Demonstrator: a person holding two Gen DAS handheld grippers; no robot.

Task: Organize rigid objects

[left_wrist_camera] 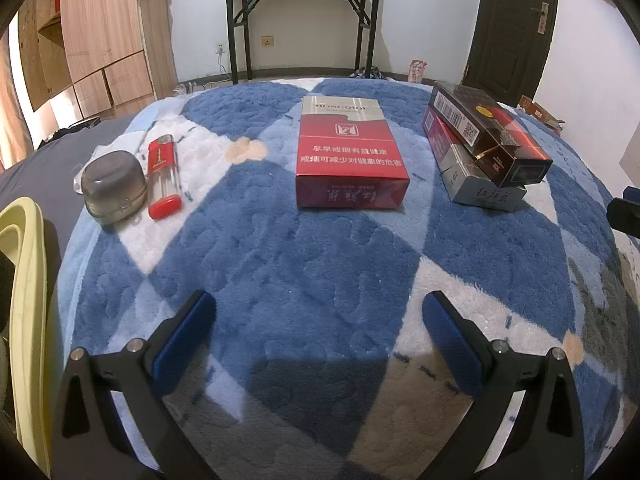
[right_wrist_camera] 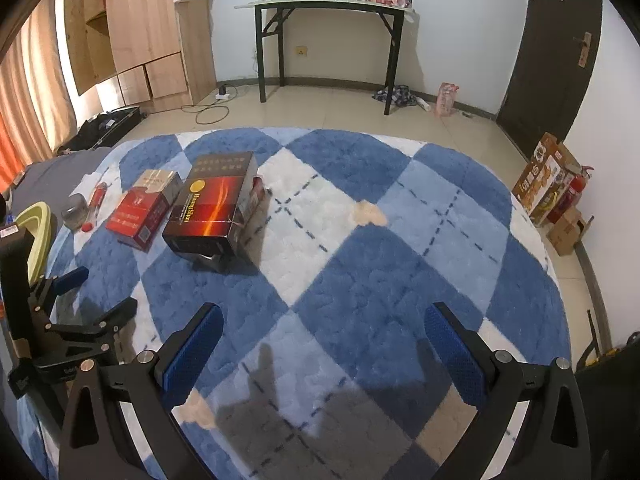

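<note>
A red cigarette carton (left_wrist_camera: 352, 156) lies flat on the blue and white checked blanket (left_wrist_camera: 320, 256), straight ahead of my open, empty left gripper (left_wrist_camera: 320, 320). To its right a dark brown carton (left_wrist_camera: 492, 132) rests on top of a grey one (left_wrist_camera: 476, 176). At the left lie a red lighter (left_wrist_camera: 162, 172) and a small grey lidded case (left_wrist_camera: 114, 188). In the right wrist view, my right gripper (right_wrist_camera: 320, 332) is open and empty, with the stacked cartons (right_wrist_camera: 212, 208), the red carton (right_wrist_camera: 140, 212) and the lighter (right_wrist_camera: 94, 204) far off to its upper left.
A pale yellow-green rim (left_wrist_camera: 24, 280) sits at the blanket's left edge. The left gripper's body (right_wrist_camera: 60, 320) shows at the left of the right wrist view. Beyond the blanket are a black folding table (right_wrist_camera: 332, 36), a wooden wardrobe (right_wrist_camera: 132, 36) and boxes (right_wrist_camera: 548, 184) by the right wall.
</note>
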